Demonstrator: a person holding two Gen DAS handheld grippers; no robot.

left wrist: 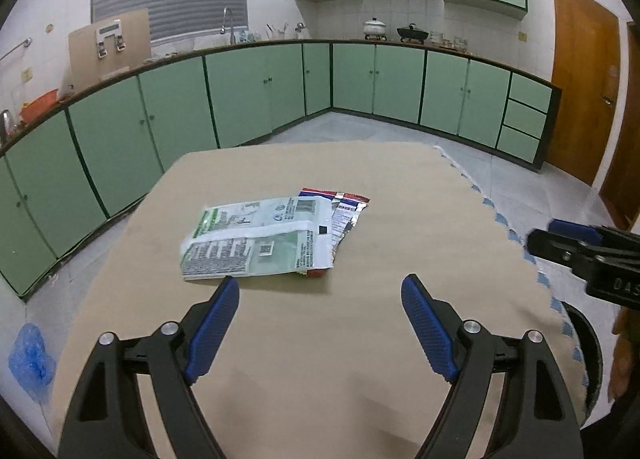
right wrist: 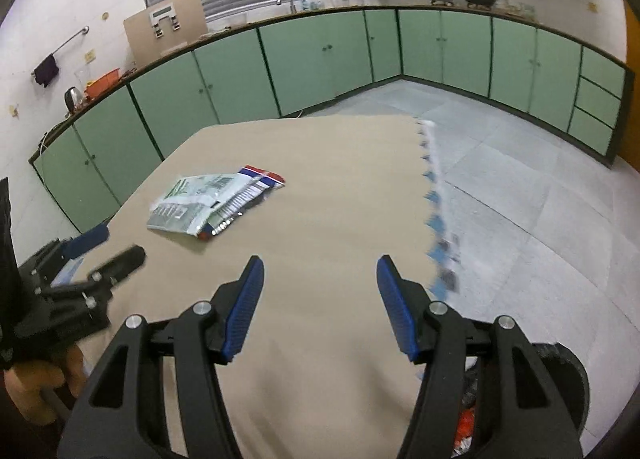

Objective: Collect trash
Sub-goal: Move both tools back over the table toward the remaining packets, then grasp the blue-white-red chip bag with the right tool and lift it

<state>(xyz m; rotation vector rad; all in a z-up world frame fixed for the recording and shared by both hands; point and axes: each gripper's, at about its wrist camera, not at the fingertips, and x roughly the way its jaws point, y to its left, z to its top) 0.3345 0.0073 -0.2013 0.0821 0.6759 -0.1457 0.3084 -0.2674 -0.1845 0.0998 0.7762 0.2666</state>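
Note:
Two flat empty wrappers lie stacked on the tan table (left wrist: 320,339): a green-and-white packet (left wrist: 256,239) (right wrist: 192,203) on top of a red, white and blue foil packet (left wrist: 348,211) (right wrist: 260,183). My left gripper (left wrist: 320,291) hovers just short of the packets, open, nothing between its blue pads. In the left wrist view the right gripper (left wrist: 560,235) enters from the right edge. My right gripper (right wrist: 320,271) stands open and empty over the table's near right part. The left gripper (right wrist: 112,251) shows at the left of the right wrist view, held by a hand (right wrist: 36,383).
A black trash bin (right wrist: 568,375) (left wrist: 588,343) with scraps inside stands on the floor by the table's near right corner. The tablecloth's scalloped blue edge (right wrist: 432,219) hangs on the right. Green cabinets (left wrist: 256,91) line the walls. A blue plastic bag (left wrist: 30,359) lies on the floor at left.

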